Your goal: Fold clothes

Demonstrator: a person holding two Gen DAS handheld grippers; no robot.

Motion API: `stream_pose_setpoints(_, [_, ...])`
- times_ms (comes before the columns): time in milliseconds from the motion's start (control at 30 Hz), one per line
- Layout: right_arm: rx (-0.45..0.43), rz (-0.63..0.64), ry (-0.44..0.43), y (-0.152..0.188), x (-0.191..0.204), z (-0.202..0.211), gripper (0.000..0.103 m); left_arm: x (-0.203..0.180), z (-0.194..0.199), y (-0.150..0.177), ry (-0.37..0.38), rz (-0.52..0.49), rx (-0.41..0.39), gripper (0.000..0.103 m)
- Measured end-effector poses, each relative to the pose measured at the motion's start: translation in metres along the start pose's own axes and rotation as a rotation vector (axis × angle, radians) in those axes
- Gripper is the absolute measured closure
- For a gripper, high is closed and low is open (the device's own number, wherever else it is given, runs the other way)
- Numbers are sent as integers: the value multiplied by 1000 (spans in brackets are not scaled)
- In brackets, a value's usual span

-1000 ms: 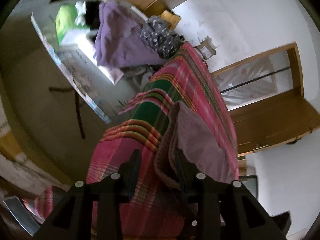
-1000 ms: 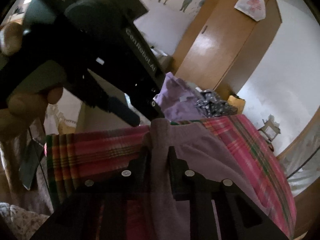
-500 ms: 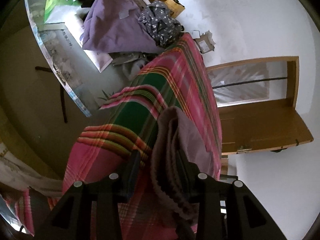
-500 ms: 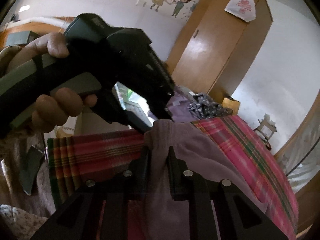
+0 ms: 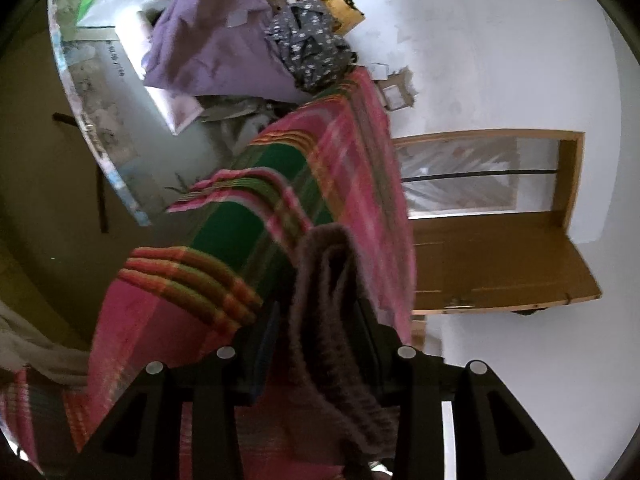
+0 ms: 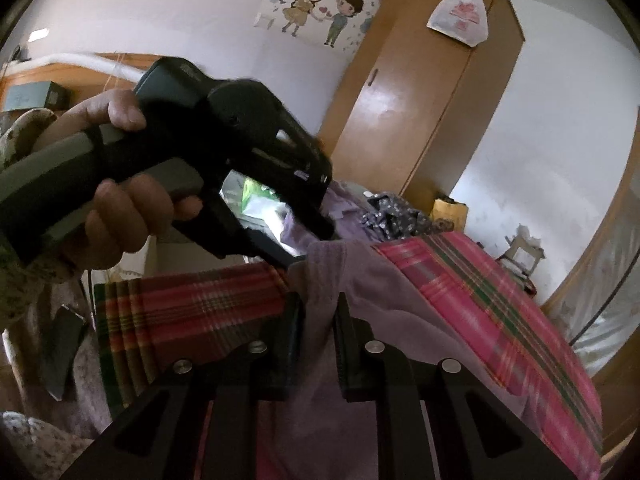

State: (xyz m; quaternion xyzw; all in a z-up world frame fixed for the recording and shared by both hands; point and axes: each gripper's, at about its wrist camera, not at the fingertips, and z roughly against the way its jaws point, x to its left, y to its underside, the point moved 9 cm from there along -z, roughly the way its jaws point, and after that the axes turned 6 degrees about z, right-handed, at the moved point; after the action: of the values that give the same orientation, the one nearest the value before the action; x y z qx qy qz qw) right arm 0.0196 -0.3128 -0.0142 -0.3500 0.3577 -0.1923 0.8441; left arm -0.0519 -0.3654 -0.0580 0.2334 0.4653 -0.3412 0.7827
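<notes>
The mauve garment (image 6: 400, 304) lies on the pink, green-striped plaid blanket (image 6: 500, 304) that covers the bed, with one edge lifted off it by both tools. In the right wrist view the right hand-held gripper (image 6: 318, 340) has a narrow gap between its fingers, and a bunched fold of the garment fills that gap; the pads press on the cloth from both sides. The rest of the garment spreads away to the right across the blanket, toward the bed's far side.

Just beyond that pinch, the left hand-held gripper (image 6: 316, 236) reaches down from the upper left, gripped by a person's hand (image 6: 120, 208) with a patterned sleeve behind it. Its tip meets the top edge of the same garment, near the bed's near-left edge.

In the left wrist view the left hand-held gripper (image 5: 316, 336) stands wide. A thick, layered roll of the garment (image 5: 324, 288) runs up between its fingers. The cloth lies against the right finger, but whether the left finger touches it cannot be told, as the picture is blurred there. The blanket (image 5: 352, 168) stretches away beyond it, folded back in a striped flap at the left.

At the bed's far end lie a crumpled purple cloth (image 5: 208, 40) and a dark floral garment (image 5: 312, 52), touching each other. A wooden wardrobe (image 6: 420, 92) stands against the white wall, with a cartoon sticker of two children (image 6: 316, 8) beside it.
</notes>
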Motion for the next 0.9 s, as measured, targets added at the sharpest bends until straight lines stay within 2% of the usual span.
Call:
stream_pose_setpoints(200, [-3,2,-10,0,0,2,88,0,-6,-2,37,26,17,64])
stream_pose_setpoints(300, [-2,2,-16,1,-1,0,88,0,-1,-4,80,57,-5,64])
stream_pose_setpoints(400, [1,10,-20,1,0,-2,88,-1,1,-6,94,49,-9,53])
stream_pose_setpoints(467, [-1,12,-22,1,0,-3,88,-2,-1,-5,108,45,12,50])
stream_pose_setpoints(567, [0,11,-25,2,-1,-4,88,1,-7,-5,57,34,18,49])
stream_pose_setpoints(900, [-4,25,-30,3,1,-4,88,-5,-27,-3,17,-7,84,49])
